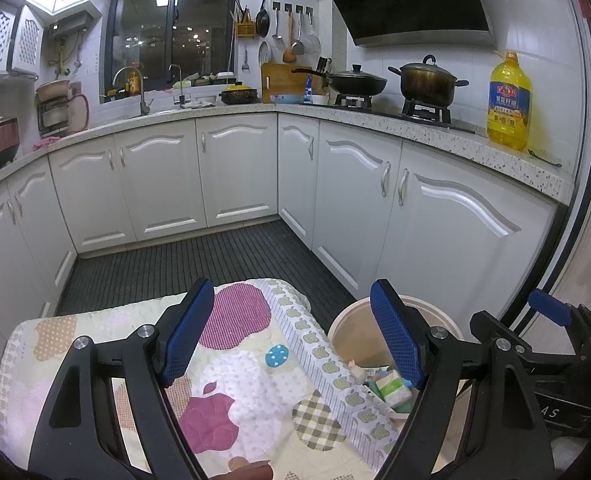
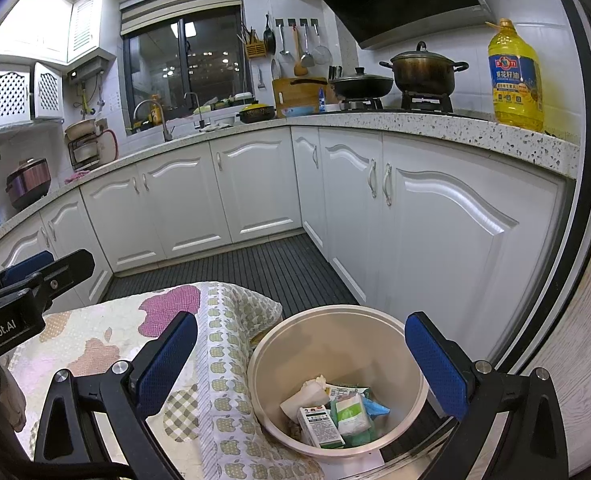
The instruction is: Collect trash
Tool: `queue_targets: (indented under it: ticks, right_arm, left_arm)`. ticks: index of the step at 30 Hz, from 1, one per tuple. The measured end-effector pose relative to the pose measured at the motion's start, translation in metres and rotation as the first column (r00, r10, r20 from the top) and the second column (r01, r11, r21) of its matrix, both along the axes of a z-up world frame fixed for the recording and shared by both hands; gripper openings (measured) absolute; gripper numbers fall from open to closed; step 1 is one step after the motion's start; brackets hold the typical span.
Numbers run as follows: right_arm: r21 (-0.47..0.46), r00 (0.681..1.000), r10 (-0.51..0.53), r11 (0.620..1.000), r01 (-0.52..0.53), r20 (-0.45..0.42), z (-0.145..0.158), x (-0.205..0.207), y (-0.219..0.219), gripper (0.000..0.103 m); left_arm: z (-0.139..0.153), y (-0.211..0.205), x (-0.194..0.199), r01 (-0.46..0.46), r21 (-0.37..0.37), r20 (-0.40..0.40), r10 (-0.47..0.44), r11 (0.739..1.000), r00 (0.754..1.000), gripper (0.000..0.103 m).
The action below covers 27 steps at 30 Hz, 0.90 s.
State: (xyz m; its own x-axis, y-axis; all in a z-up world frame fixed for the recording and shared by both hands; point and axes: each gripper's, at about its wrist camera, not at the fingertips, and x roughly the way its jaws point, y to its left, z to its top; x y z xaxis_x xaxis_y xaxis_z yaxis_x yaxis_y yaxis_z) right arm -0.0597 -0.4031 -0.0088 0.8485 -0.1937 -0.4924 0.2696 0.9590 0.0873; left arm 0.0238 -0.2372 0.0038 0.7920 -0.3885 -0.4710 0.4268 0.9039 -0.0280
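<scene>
A beige round trash bin [image 2: 337, 322] stands on the floor beside a table covered with an apple-patterned quilt [image 2: 95, 340]. Inside it lie trash items: a small white carton [image 2: 319, 426], a green-white tissue pack [image 2: 351, 412], crumpled white paper [image 2: 305, 394] and a blue wrapper [image 2: 375, 406]. My right gripper [image 2: 301, 364] is open and empty, held above the bin. My left gripper [image 1: 293, 336] is open and empty above the quilt [image 1: 235, 360], with the bin [image 1: 351, 332] at its right finger. The right gripper shows at the right edge of the left wrist view [image 1: 551, 312].
White kitchen cabinets [image 2: 435, 216] run in a U around a dark slatted floor [image 2: 235, 268]. The speckled counter [image 2: 435, 128] holds a yellow oil bottle [image 2: 515, 76], pots on a stove [image 2: 423, 68] and a sink [image 2: 163, 120].
</scene>
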Motion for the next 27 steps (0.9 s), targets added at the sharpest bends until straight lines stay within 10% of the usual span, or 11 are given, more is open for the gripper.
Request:
queue_targets:
  ticks: [27]
  right_arm:
    - [0.001, 1.0, 0.001, 1.0, -0.001, -0.017, -0.0069, 0.0067, -0.0018, 0.103]
  left_arm:
    - [-0.0084, -0.0013, 0.0038, 0.0, 0.007, -0.006, 0.001, 1.0, 1.0, 0.08]
